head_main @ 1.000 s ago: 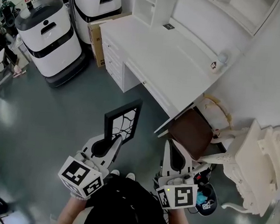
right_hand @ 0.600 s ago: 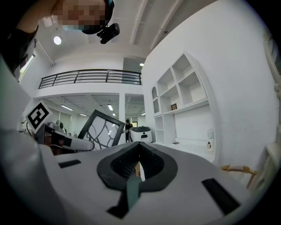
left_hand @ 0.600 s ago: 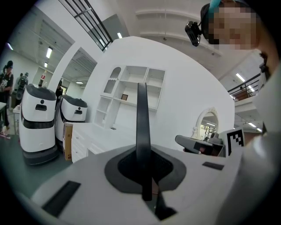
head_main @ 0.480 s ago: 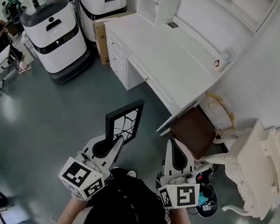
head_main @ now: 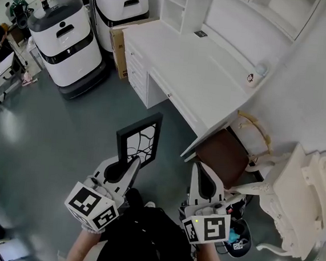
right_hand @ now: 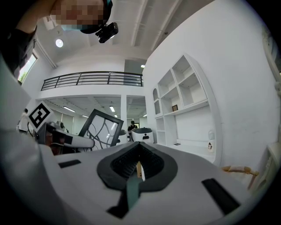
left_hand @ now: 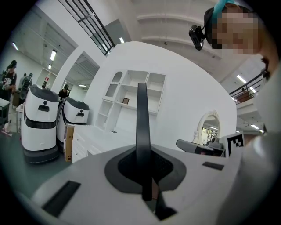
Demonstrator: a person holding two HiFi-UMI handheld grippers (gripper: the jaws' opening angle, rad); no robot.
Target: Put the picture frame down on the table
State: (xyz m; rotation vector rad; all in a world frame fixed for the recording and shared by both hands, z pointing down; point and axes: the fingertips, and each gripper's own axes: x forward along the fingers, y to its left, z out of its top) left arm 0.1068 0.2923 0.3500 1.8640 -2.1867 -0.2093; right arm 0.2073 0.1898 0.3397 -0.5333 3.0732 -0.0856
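A: Far left?
B: Two boxy white carts [head_main: 61, 40] with rounded dark-grey tops stand on a glossy grey-green floor [head_main: 48, 133]. A brown cardboard box [head_main: 120, 51] sits just beside the worktop's end.

A: Left gripper?
B: The left gripper [head_main: 132, 165] has a smooth white shell and a marker cube at the back. Its fingers [left_hand: 123, 169] are clamped on the bottom edge of the frame [head_main: 139, 144], with dark pads pinching it from both sides.

A: Frame details?
B: It has a thin black rectangular rim and a flat white panel with black branching lines. It is upright, a bit tilted, in the air over the floor, short of the worktop and not touching it. The left gripper view shows it edge-on as a narrow black strip.

A: Worktop?
B: The worktop [head_main: 186, 66] is long, flat and matte white. It has drawers [head_main: 136, 76] under its left end and open white shelves [head_main: 175, 5] behind. There is a small pale round item [head_main: 259, 67] near the wall, too small to tell what it is.

A: Right gripper?
B: The right gripper [head_main: 198, 168] has the same white shell. Its fingers [right_hand: 120, 165] are pressed together, with ribbed dark pads and nothing between them. It is just beside the chair.

A: Rest?
B: The chair [head_main: 224, 155] has a smooth brown seat and a pale curved back, and sits at the worktop's near corner. Far right is a carved cream-white cabinet [head_main: 303, 192] with scrolled edges.
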